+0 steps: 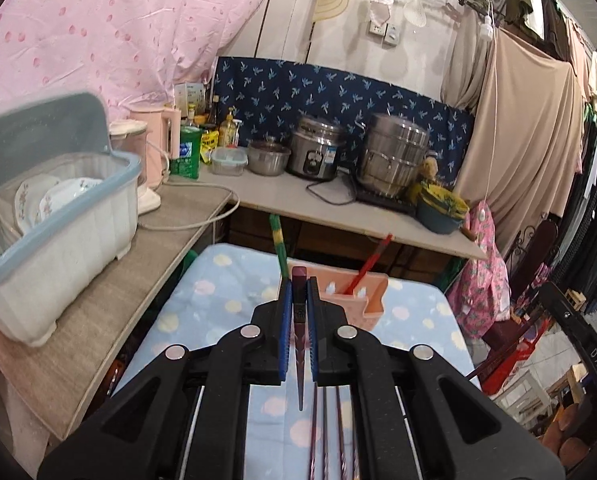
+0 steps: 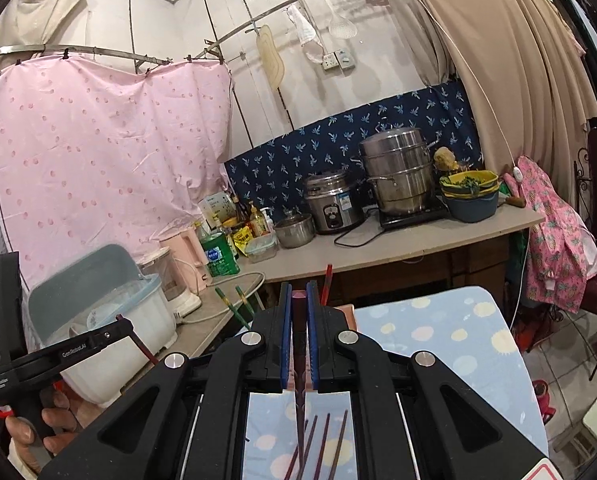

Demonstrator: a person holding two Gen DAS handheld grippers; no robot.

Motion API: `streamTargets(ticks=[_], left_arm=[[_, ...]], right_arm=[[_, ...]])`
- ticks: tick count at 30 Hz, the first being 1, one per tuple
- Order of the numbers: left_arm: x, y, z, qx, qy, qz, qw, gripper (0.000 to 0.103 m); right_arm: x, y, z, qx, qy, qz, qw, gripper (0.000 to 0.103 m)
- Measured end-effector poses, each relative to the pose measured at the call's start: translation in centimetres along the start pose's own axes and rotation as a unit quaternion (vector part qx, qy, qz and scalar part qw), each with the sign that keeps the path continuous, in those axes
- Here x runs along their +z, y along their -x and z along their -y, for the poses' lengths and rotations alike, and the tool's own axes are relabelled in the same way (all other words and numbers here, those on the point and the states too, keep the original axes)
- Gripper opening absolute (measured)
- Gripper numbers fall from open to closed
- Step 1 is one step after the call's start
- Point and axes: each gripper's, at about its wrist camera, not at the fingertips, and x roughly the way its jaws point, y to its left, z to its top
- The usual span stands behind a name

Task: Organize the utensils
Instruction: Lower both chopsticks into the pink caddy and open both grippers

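My left gripper (image 1: 299, 280) is shut on a dark maroon chopstick (image 1: 299, 344) that points down toward the table. Ahead of it a pink utensil holder (image 1: 356, 300) stands on the blue spotted tablecloth (image 1: 218, 300), with a red chopstick (image 1: 368, 266) and a green one (image 1: 277, 240) in it. My right gripper (image 2: 299, 294) is shut on another maroon chopstick (image 2: 299, 380). Several more maroon chopsticks (image 2: 322, 440) lie on the cloth below it; they also show in the left wrist view (image 1: 330, 432). The left gripper shows at the left (image 2: 132, 334).
A white dish rack (image 1: 58, 220) with plates sits on the left counter (image 1: 118, 300). A pink kettle (image 1: 160, 140), bottles, a rice cooker (image 1: 316, 152), a steel steamer pot (image 1: 394, 156) and bowls (image 1: 438, 208) stand on the back counter. Clothes hang at the right.
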Motion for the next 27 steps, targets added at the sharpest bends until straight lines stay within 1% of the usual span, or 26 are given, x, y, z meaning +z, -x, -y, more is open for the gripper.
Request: streamTargets(ticks=[2,8,11,13,16,19,27], left_arm=[[1.9,-0.8,0.3,-0.003,0.005,0.01,0.9999,0.007],[7.4,-3.4,1.0,0.007,0.014,0.056,0.9983,0.007],[9.4,-5.0,1.2,0.008,0.019,0.074,0.997,0.007],[10.1,-6.1,1.3,0.011,0.02,0.079,0.9966,0.007],[10.6,-8.5,1.2,0.019,0.019,0.075,0.9968,0.007],[9.9,-10.8,0.9,0.021,0.021,0.058,0.9979,0.007],[6.1,-15.2,-0.7,0.031,0.028,0.0,0.9991,0.007]], right_arm=[[1.8,-2.0,0.0,0.005,-0.005,0.007,1.0,0.007],[6.4,-8.1,-0.1,0.014,-0.019,0.019,1.0,0.007],[7.8,-10.8,-0.1,0.015,-0.022,0.028,0.999,0.007],[8.1,-12.6,-0.1,0.012,-0.02,0.031,0.999,0.007],[7.8,-15.2,0.2,0.008,-0.019,0.024,1.0,0.007],[6.5,-17.5,0.6,0.002,-0.016,0.006,1.0,0.007],[1.1,-21.0,2.5,-0.012,-0.022,-0.06,0.998,0.007]])
